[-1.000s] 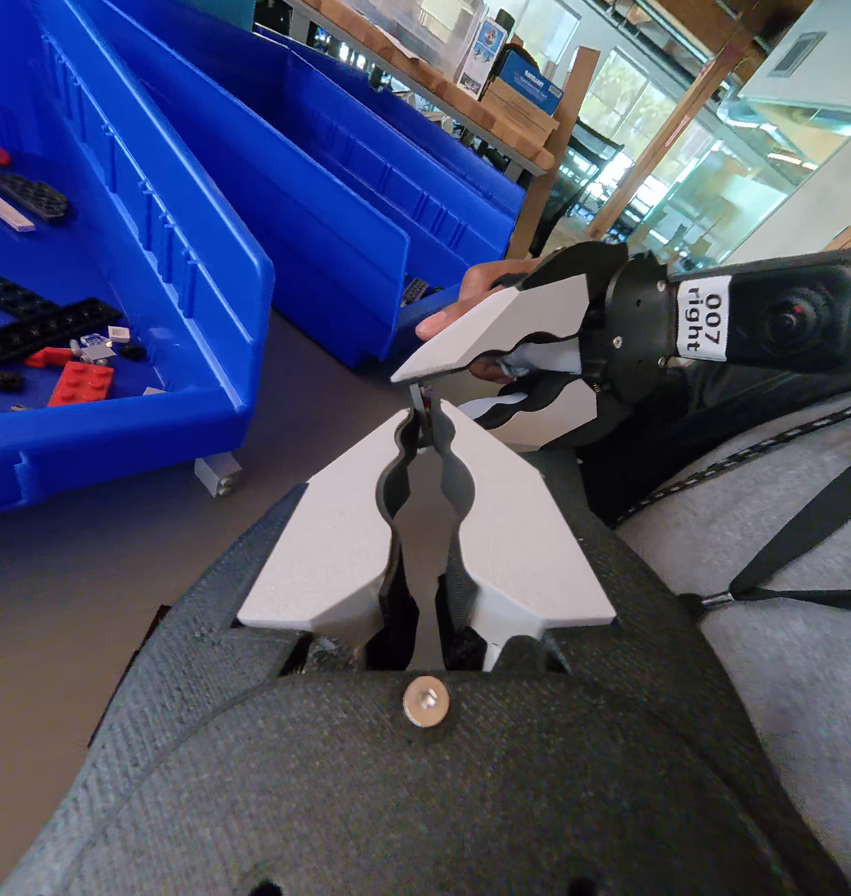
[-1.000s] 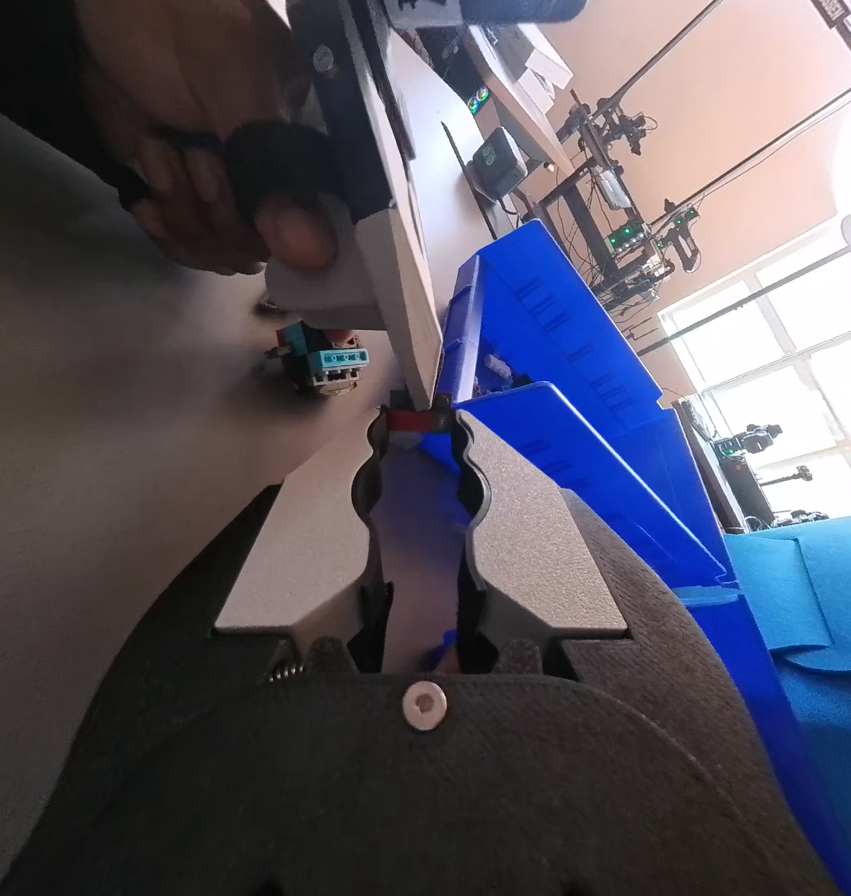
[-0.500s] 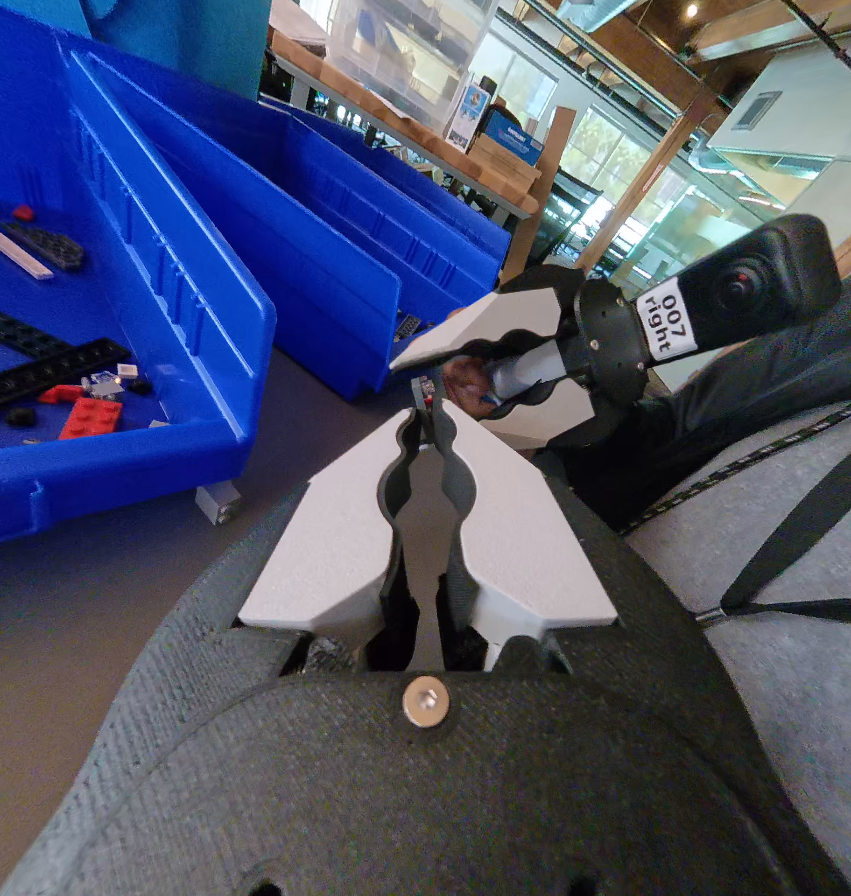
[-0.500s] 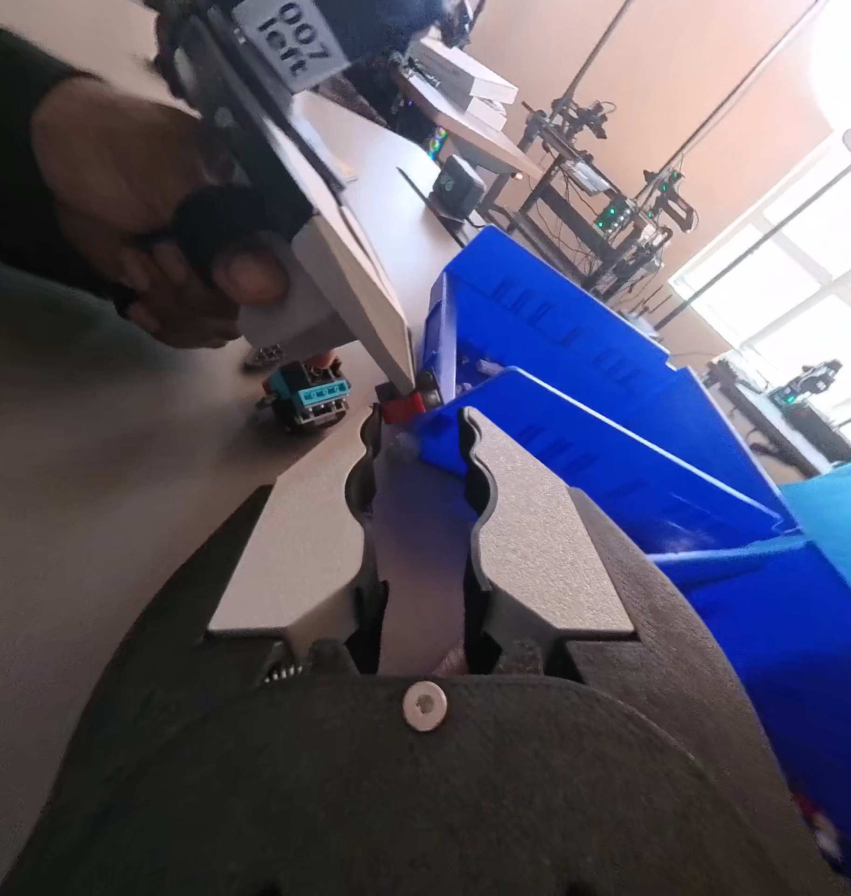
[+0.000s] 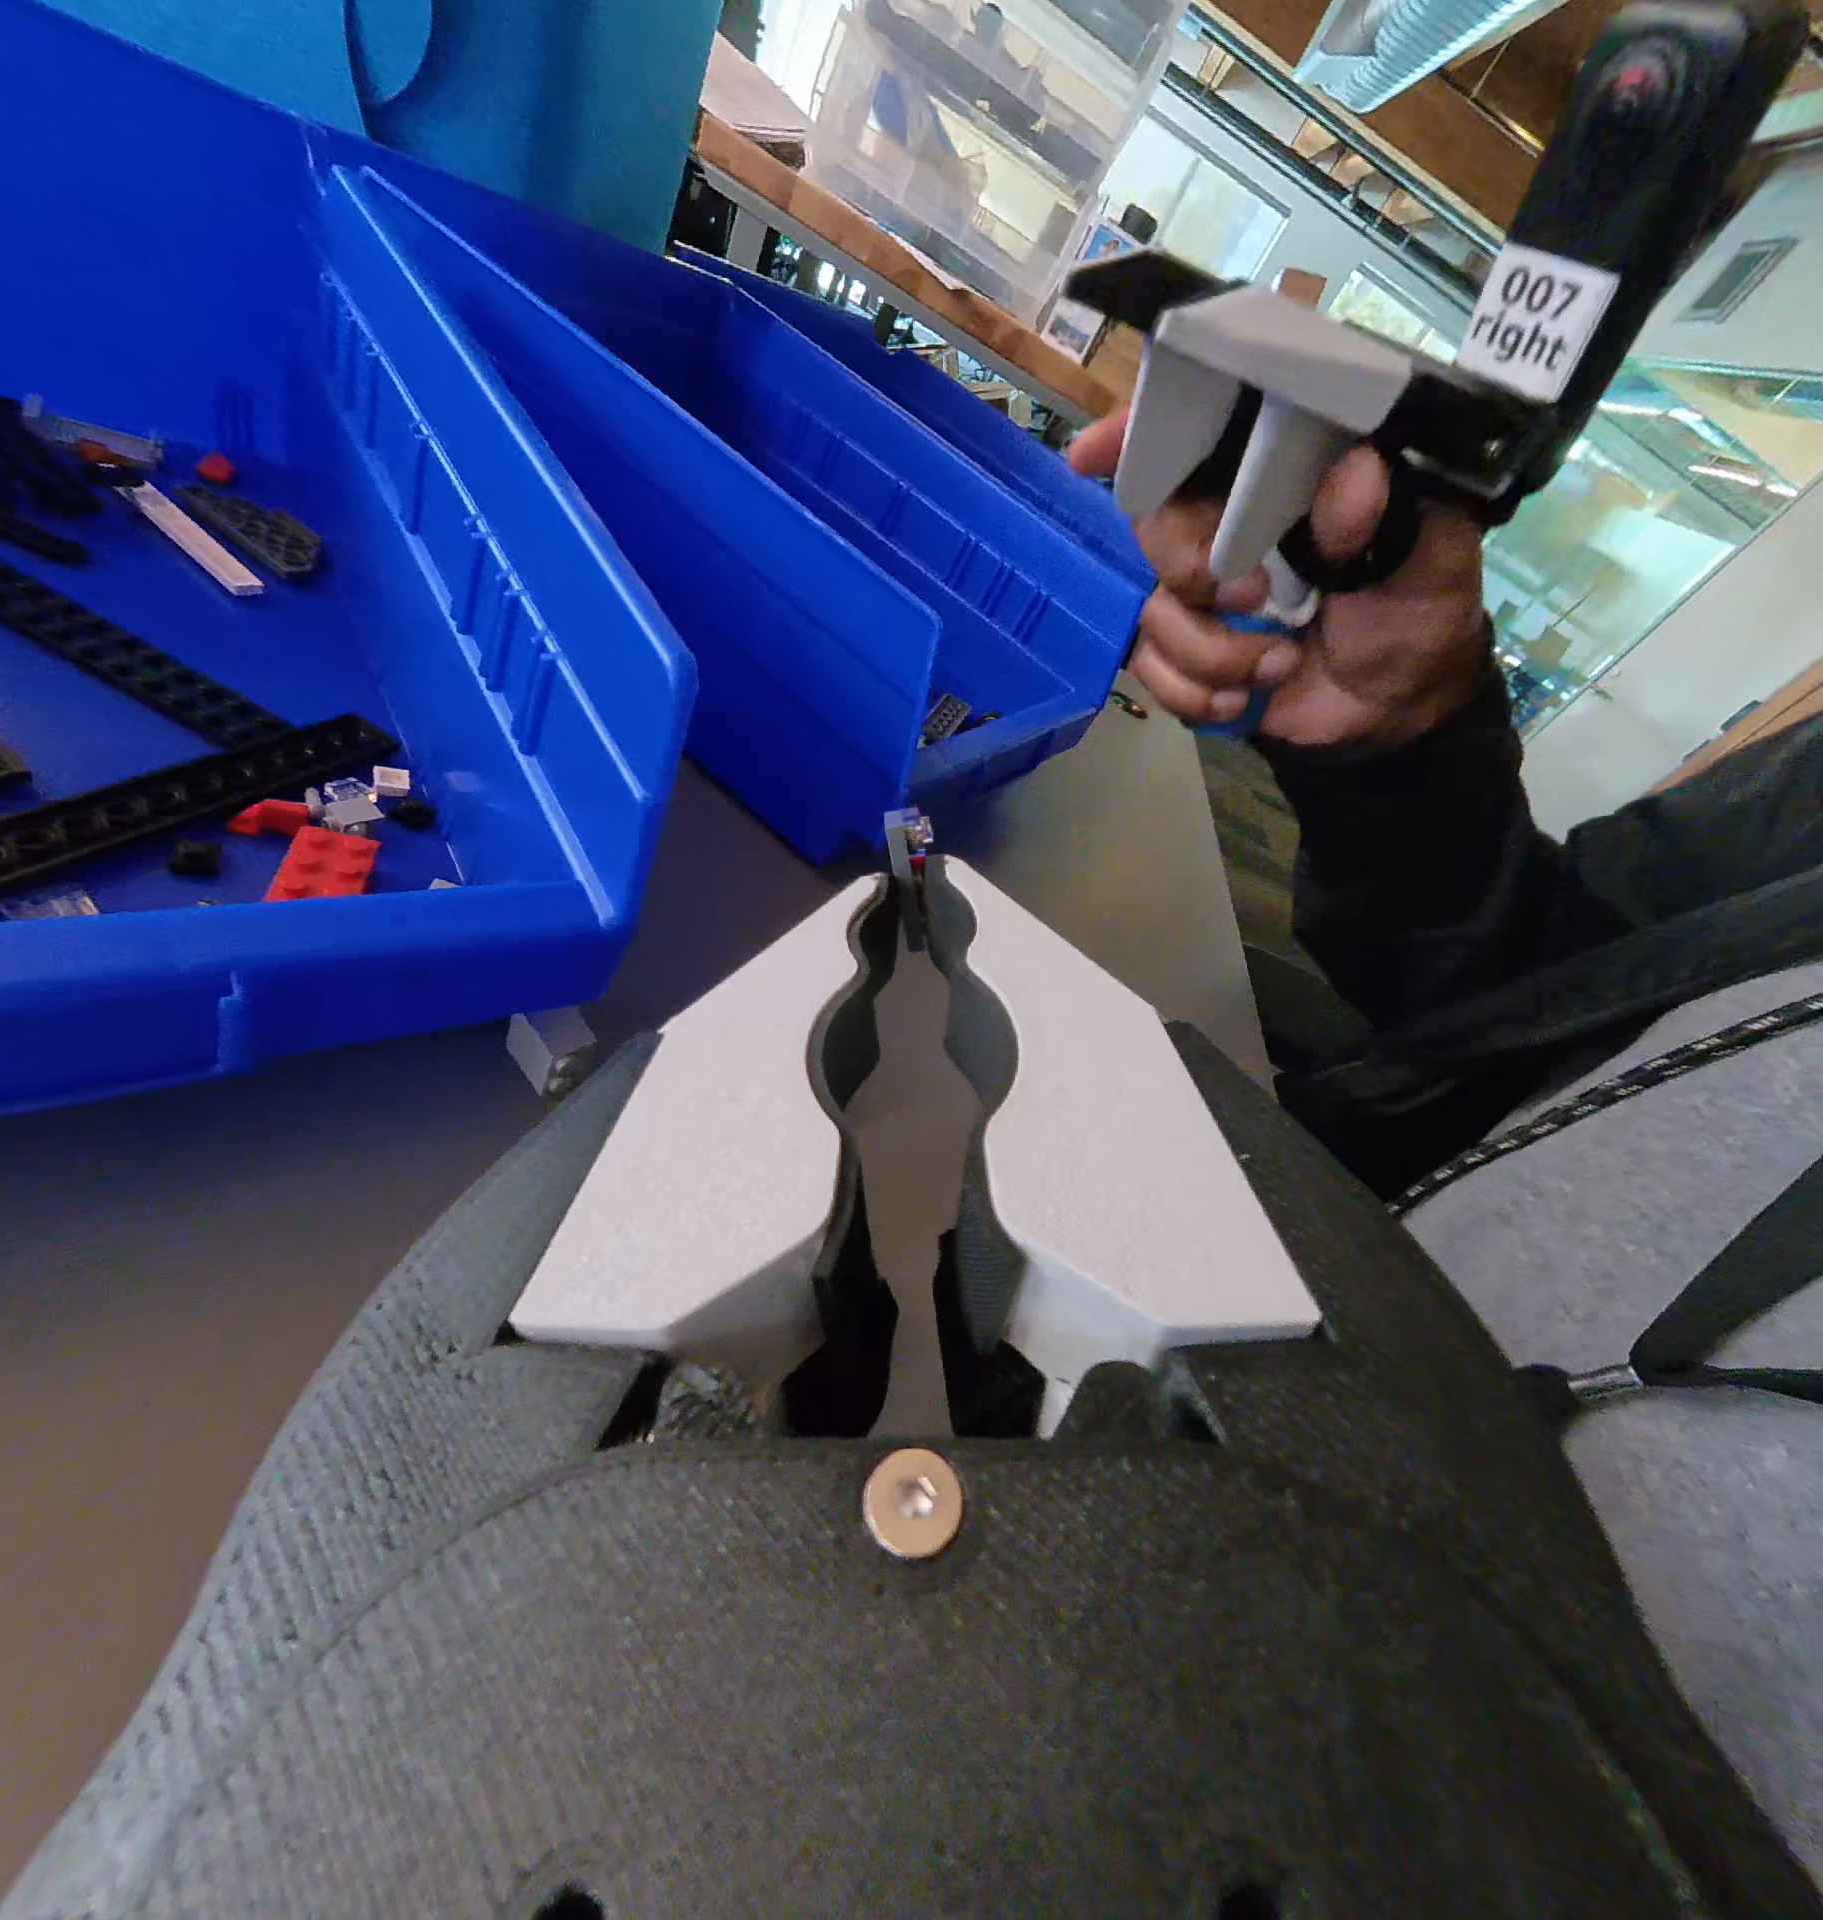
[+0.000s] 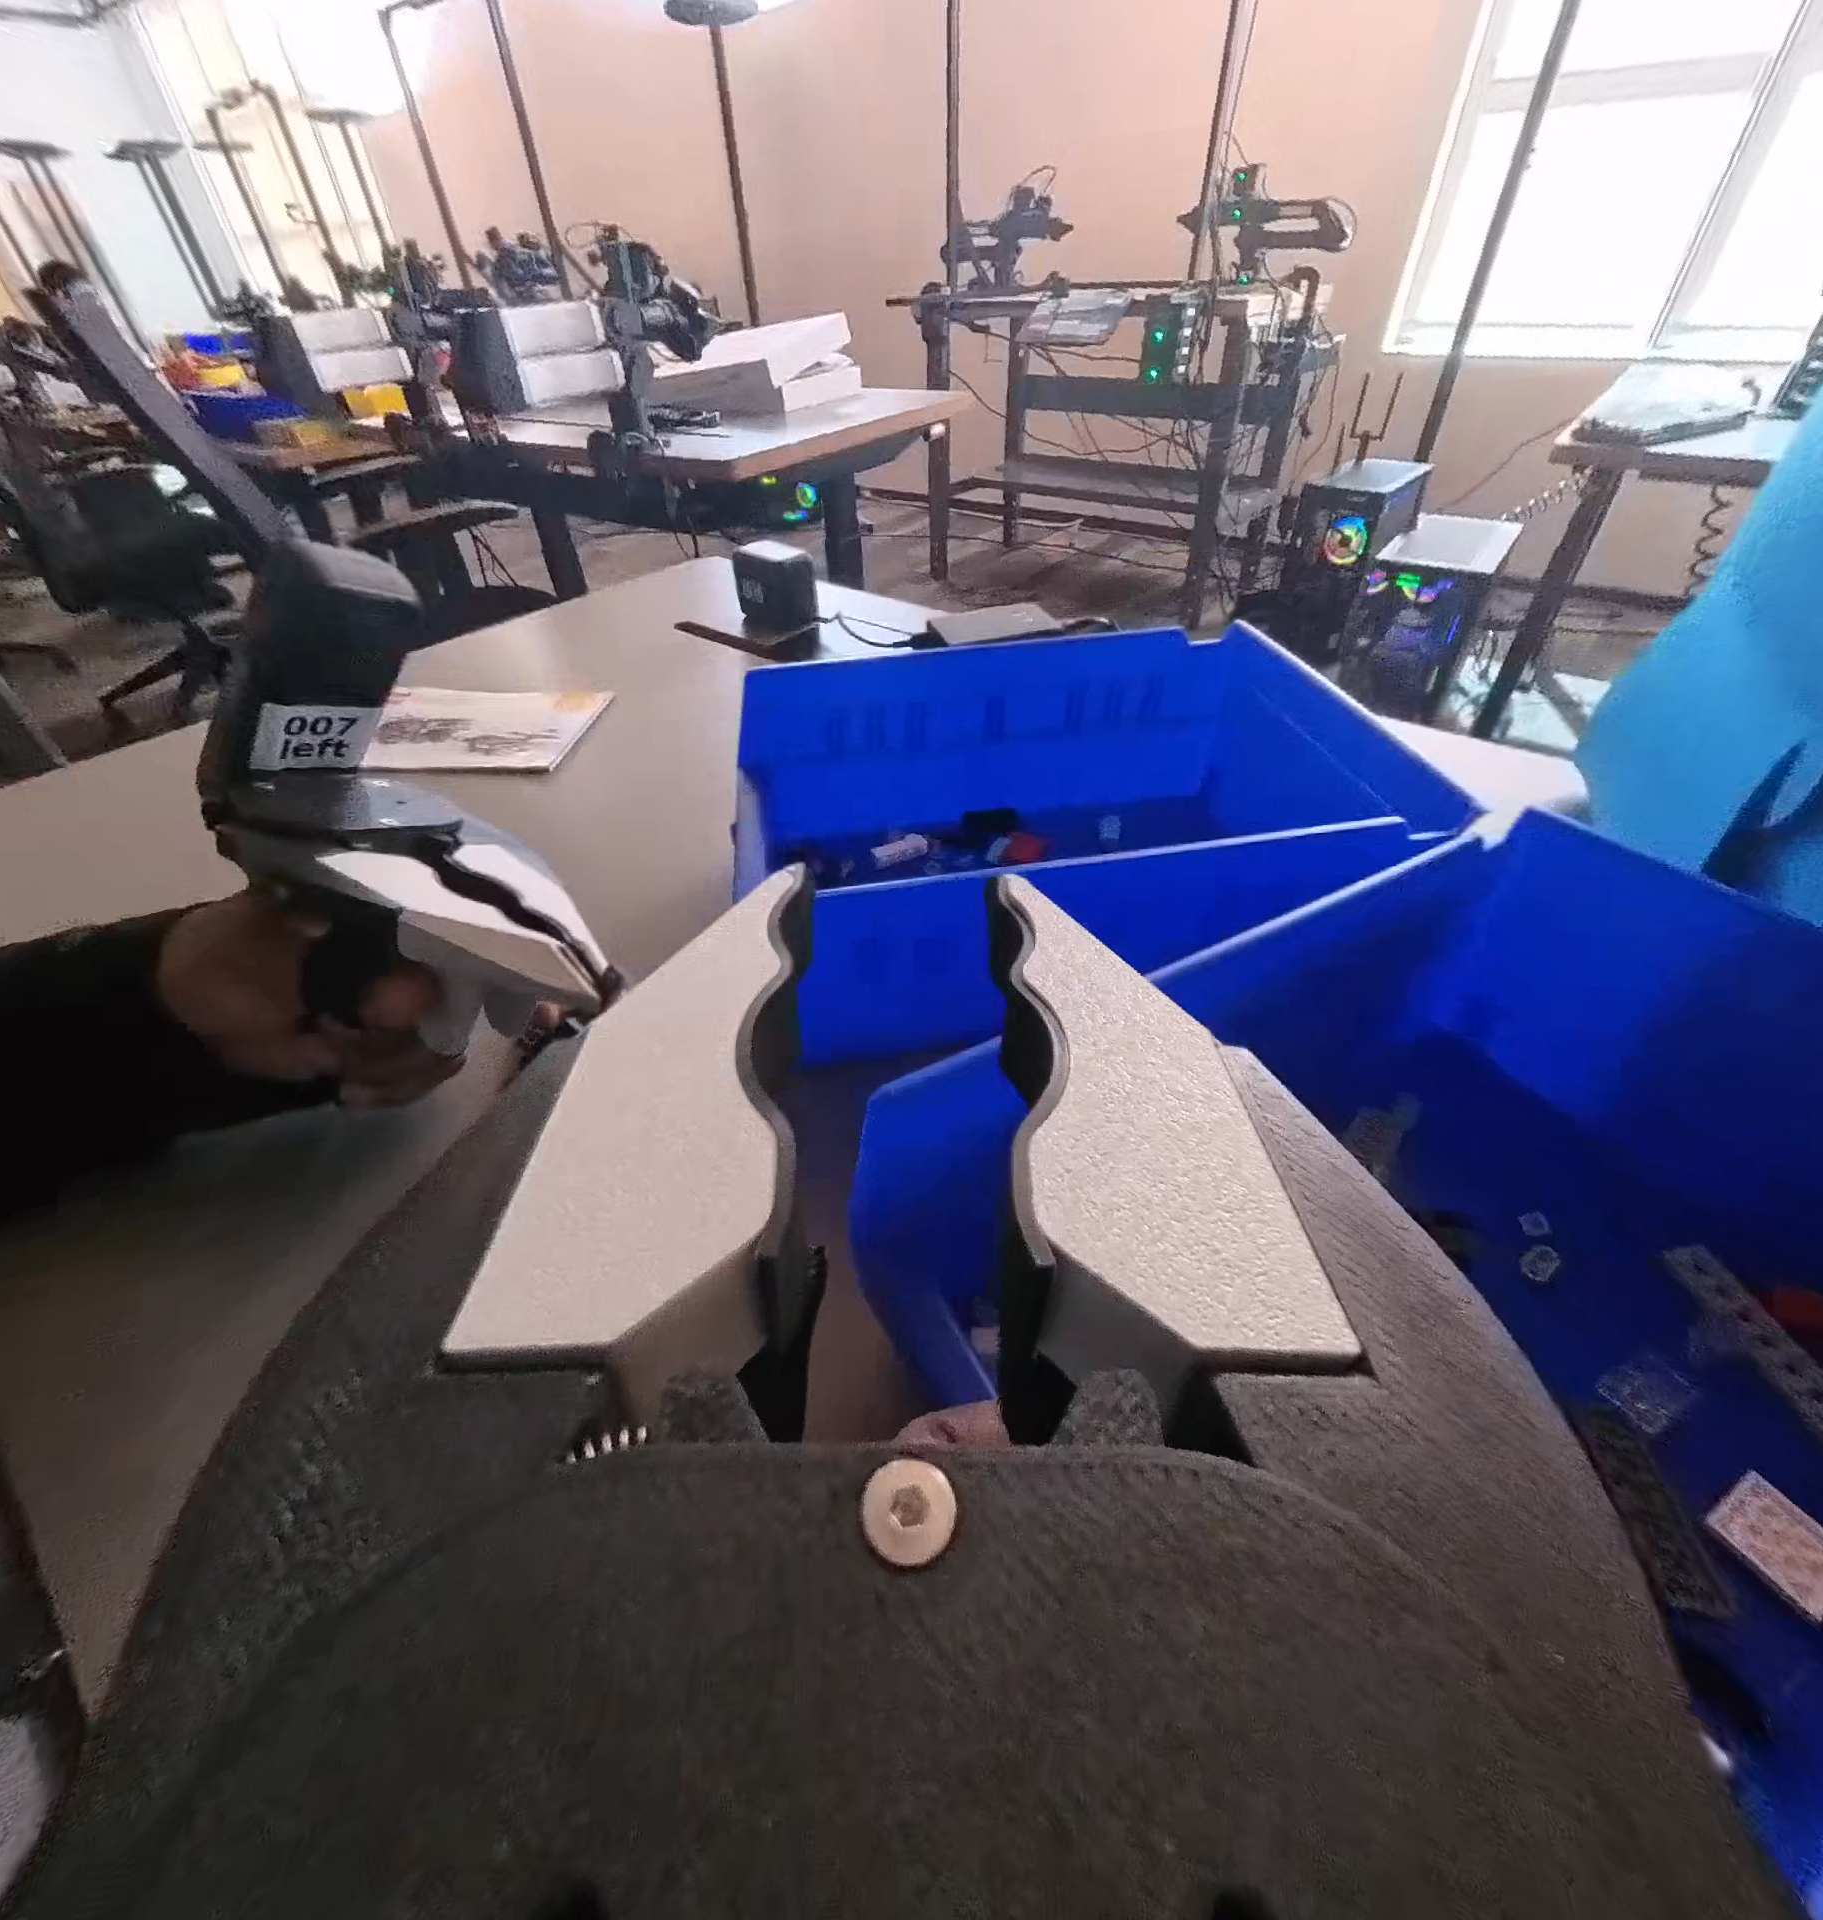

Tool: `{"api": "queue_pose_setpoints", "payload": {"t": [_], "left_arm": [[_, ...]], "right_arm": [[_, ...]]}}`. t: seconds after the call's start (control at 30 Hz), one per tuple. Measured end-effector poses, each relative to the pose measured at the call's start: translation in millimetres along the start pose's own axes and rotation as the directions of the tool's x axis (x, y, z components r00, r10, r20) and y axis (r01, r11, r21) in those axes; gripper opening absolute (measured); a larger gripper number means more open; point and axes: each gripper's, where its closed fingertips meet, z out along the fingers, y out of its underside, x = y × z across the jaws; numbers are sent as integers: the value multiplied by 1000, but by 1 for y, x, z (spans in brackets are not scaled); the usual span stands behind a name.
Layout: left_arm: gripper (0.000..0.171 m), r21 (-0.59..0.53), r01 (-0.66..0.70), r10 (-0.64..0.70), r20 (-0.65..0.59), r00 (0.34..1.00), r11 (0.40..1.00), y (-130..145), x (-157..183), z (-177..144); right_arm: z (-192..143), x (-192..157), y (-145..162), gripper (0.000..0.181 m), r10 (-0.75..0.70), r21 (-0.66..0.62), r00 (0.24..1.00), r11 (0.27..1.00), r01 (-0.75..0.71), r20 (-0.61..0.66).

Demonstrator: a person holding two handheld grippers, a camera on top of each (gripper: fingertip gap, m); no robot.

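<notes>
Workshop benches, metal stands and lit computer cases fill the background behind a grey surface [image 6: 616,831] that carries three blue bins.

1. Largest items. The left bin [image 5: 616,727] holds black perforated strips [image 5: 159,805], a red brick [image 5: 323,862] and small loose parts. A middle bin [image 5: 834,665] and a far bin [image 6: 1094,727] stand just beside it, walls almost touching. A booklet [image 6: 481,727] lies well apart on the far surface.

2. Claws. The left claw [image 5: 912,894] is closed on a small grey part [image 5: 907,836], which stands upright at the tips, above the surface and near the middle bin's corner. The right claw [image 6: 891,904] is open and empty, raised above the bins.

3. Progress. No goal is stated, so progress cannot be rated. One part is gripped clear of the bins; the other parts lie in the bins.

4. Clearance. Bin walls are tall and crowd the front of both claws. Open surface lies to the left of the bins in the right wrist view. The claws are well apart. A blue cloth [image 6: 1738,665] hangs close on the right.
</notes>
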Motion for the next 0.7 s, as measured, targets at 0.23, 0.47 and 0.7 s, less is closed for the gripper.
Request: {"api": "queue_pose_setpoints", "payload": {"t": [0.23,0.47,0.7], "left_arm": [[5,-4,-28,28,22,999,1000,-1,-1,1],[5,-6,-49,49,26,998,999,-2,1,-1],[5,-6,-54,54,35,998,999,-3,1,-1]], "right_arm": [[21,-59,36,36,-12,-117,989,993,30,146],[20,-31,19,36,-13,-104,994,994,24,104],[24,-58,35,38,-15,-109,985,993,34,170]]}}
